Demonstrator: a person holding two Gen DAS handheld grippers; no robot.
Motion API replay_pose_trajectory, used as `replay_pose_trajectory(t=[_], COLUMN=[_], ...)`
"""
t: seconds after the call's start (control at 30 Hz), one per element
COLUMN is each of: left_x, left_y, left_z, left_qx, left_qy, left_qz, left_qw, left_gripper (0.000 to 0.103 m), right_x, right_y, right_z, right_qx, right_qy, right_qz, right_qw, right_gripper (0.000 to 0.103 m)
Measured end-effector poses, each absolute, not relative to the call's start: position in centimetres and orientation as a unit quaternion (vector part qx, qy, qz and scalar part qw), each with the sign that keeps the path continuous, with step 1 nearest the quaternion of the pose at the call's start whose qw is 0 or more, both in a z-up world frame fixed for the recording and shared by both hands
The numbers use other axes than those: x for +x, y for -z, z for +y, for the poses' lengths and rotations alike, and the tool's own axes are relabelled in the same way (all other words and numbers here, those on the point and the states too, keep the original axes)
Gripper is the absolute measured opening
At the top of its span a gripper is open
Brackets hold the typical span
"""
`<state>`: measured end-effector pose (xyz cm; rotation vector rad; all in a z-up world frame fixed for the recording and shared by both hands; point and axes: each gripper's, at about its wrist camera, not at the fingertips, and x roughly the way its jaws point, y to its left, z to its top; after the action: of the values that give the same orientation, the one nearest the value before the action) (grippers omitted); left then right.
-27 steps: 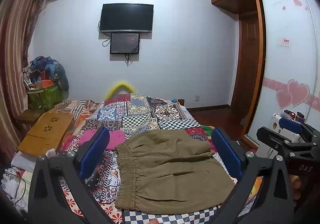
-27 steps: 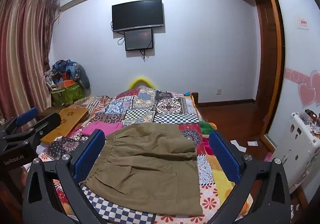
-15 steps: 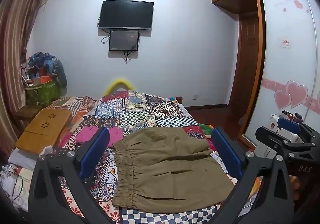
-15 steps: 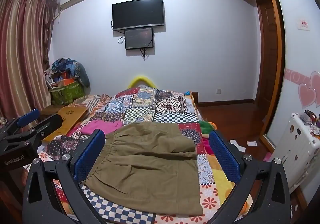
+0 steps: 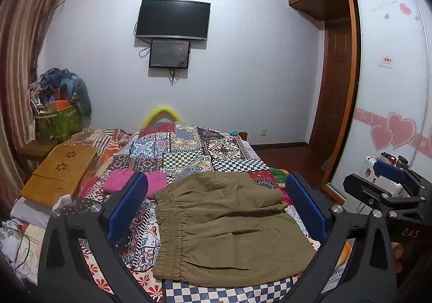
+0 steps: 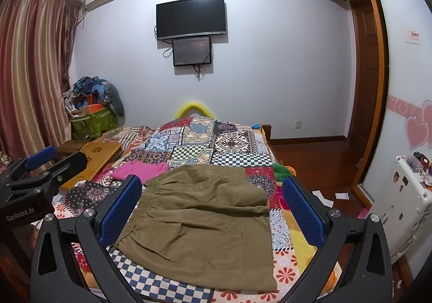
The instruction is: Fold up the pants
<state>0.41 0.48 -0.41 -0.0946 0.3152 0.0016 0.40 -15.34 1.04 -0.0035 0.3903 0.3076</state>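
Note:
Olive-brown pants lie folded flat on the patchwork bedspread, elastic waistband to the left; they also show in the right wrist view. My left gripper is open and empty, held above the near edge of the bed with the pants between its blue pads. My right gripper is open and empty, likewise held back from the pants. Each gripper shows at the edge of the other's view: the right one and the left one.
A pink garment lies left of the pants. A wooden lap tray sits on the bed's left side. A bag of clutter stands in the far left corner. A wardrobe and a white appliance are on the right.
Both views have shifted only slightly; the left gripper drifted a little. The pants have not moved and both grippers stay open.

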Motion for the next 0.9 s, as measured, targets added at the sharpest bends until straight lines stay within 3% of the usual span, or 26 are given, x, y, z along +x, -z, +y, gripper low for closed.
replay_pose_trajectory(t=[0.9], left_x=[0.51], left_y=[0.7], left_z=[0.64], left_qx=[-0.052], left_qy=[-0.003], left_qz=[0.155], left_qw=[0.987], left_gripper=[0.103], right_x=[0.36], right_y=[-1.22], right_z=[-14.55], right_qx=[-0.008], right_qy=[-0.16], right_qz=[0.193], right_qw=[0.968], right_gripper=[0.103])
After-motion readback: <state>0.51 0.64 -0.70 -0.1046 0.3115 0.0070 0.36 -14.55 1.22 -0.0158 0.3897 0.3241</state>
